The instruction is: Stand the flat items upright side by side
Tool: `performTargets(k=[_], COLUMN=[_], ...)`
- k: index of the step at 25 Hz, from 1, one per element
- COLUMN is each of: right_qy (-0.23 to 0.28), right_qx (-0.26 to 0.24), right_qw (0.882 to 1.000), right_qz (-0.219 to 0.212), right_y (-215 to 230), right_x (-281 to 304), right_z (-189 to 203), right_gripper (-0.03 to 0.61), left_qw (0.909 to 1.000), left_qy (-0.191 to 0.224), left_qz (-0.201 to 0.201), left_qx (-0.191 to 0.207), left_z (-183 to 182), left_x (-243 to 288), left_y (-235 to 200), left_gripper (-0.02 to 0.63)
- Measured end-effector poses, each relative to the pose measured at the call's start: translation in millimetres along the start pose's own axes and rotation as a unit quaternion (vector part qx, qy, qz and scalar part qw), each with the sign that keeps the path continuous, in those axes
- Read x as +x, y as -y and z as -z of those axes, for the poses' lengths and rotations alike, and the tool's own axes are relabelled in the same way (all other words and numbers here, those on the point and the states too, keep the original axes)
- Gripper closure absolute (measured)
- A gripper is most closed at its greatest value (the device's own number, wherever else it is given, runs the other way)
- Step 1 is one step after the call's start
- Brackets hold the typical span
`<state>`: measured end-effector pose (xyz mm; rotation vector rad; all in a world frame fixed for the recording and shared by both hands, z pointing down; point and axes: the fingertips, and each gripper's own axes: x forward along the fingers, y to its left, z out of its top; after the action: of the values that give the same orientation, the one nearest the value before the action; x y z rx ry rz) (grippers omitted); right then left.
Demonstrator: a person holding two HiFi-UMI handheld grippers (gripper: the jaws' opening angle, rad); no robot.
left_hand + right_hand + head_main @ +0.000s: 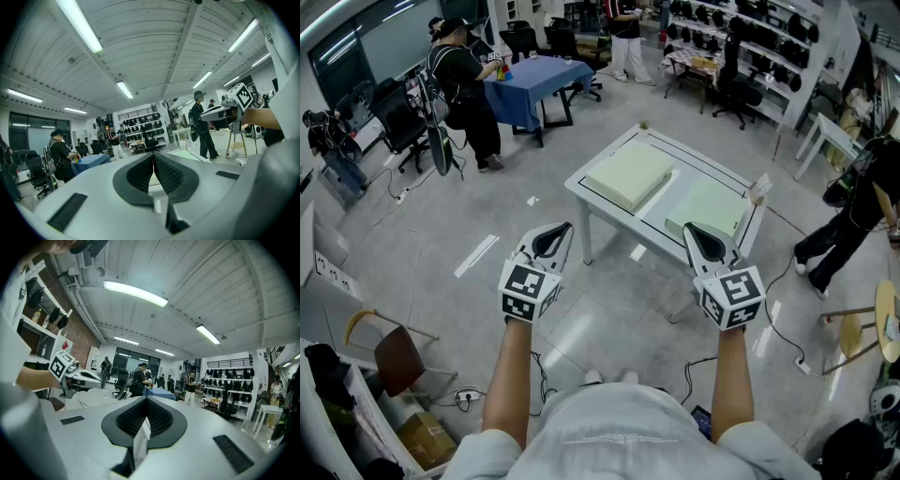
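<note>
Two pale green flat pads lie on a white table point(586, 187) ahead of me. One pad point(630, 175) is on the table's left half, the other point(707, 210) on its right half. My left gripper point(562, 229) is held in the air short of the table's near left corner, jaws shut and empty. My right gripper point(692, 230) hovers by the near edge just in front of the right pad, also shut with nothing in it. In the left gripper view the black pads point(159, 174) meet; the right gripper view shows its pads point(151, 417) closed the same way.
A person point(467, 89) stands by a blue table point(534, 77) at the far left, and another person point(853, 220) is at the right. A wooden chair point(397, 356) is near left, a stool point(870, 330) near right. Cables point(783, 333) run over the floor.
</note>
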<state>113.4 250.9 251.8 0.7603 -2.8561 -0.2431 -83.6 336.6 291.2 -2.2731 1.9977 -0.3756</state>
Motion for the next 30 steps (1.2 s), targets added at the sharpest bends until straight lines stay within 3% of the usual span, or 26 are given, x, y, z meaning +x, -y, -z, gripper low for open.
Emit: performTargets(k=[8,11,21,25,28,30], right_qy=[0.002,-0.007,-0.015,-0.009,0.006,0.006], right_qx=[0.036,0.027,0.032,0.037,0.046,0.047], right_qw=[0.999,1.0,0.999,0.999,0.999,0.999], right_qz=[-0.002,-0.012,-0.01,-0.018,-0.016,-0.015], right_y=[5.9,-0.8,-16.4,-27.1,-34.7,-38.4], right_x=[4.1,7.0,35.6,45.7,50.3,54.3], right_z=[8.9,11.5,16.8,16.0,11.7,12.6], right_gripper=[0.552,0.552,0.548,0.49,0.439,0.399], left_qw=[0.9999,0.9998,0.9999,0.9994,0.9989,0.9986], left_qy=[0.004,0.003,-0.004,0.003,0.0,-0.001], left_qz=[0.012,0.017,0.003,0.008,0.016,0.024], left_qx=[0.002,0.004,-0.011,-0.032,-0.044,-0.048], left_z=[4.3,6.0,21.2,30.7,38.8,44.0], left_x=[8.9,9.8,7.5,3.3,1.9,4.5], left_y=[6.4,4.8,-32.4,-45.7,-54.5,-56.4], left_gripper=[0.594,0.594,0.591,0.584,0.473,0.44])
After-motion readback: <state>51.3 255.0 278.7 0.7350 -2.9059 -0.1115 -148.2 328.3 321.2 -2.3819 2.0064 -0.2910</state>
